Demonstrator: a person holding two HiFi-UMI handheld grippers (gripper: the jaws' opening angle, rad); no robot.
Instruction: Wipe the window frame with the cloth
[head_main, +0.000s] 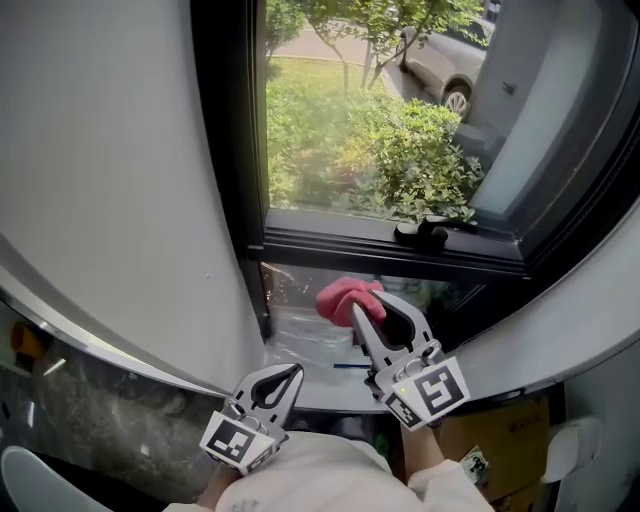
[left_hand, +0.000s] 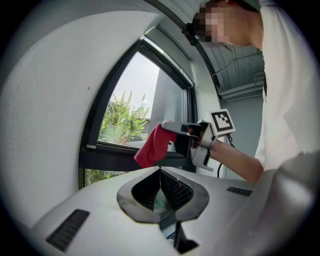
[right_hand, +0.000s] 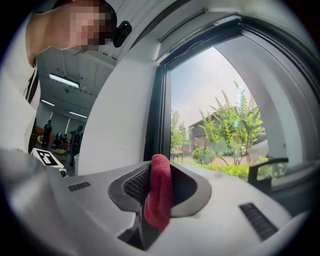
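At the middle of the head view, the right gripper (head_main: 362, 308) has its fingers (right_hand: 134, 184) clamped on the red cloth (head_main: 343, 296), just below the dark window frame (head_main: 390, 248). Toward the lower left, the left gripper (head_main: 296, 372) has its fingers (left_hand: 174, 189) together, holding nothing.

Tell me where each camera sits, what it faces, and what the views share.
Head view: on the head, steeply down at window frame; left gripper, right gripper, sleeves show.
Left gripper view: along its shut, empty jaws at the window frame; right forearm shows.
Right gripper view: along jaws shut on the cloth, at the window frame; torso shows.
Shared: cloth, window frame.
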